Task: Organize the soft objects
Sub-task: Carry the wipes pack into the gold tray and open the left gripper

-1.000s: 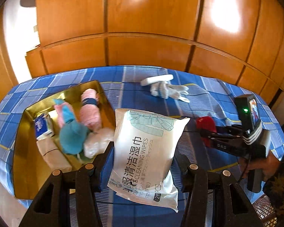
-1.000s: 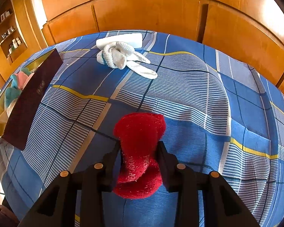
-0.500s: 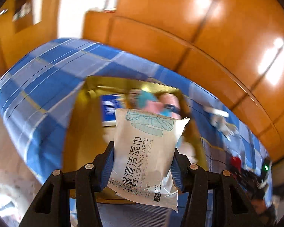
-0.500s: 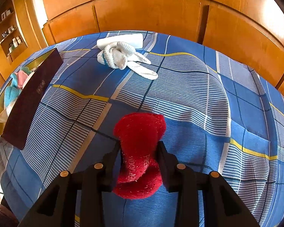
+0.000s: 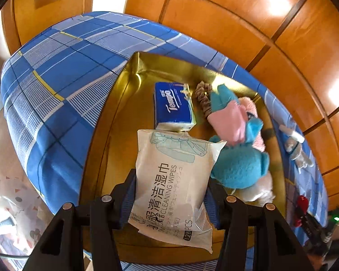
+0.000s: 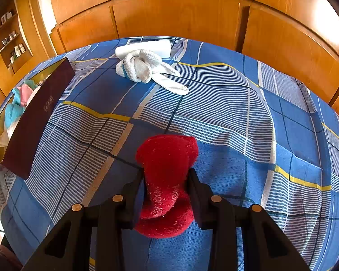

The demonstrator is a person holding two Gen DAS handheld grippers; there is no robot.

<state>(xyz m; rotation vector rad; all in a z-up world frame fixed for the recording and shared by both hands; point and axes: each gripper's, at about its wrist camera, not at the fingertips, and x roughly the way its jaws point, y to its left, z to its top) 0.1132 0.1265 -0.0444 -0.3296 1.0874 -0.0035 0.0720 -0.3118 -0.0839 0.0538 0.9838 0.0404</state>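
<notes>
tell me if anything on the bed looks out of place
Only the knotted white socks and a white tube lie loose on the checked sheet, outside the gold tray. Nothing looks spilled or damaged.

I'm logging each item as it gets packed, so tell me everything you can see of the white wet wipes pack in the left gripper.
The white soft-plastic pack of cleaning wipes is a flat, slightly crinkled pouch with a pale teal shirt drawing, dark Chinese lettering, "CLEANING WIPES" and a small black "12" label. The left gripper is shut on its lower half, one pad on each side edge. It is held up over the gold tray, its top corner pointing toward the blue tissue packet, with the teal plush toy alongside.
</notes>
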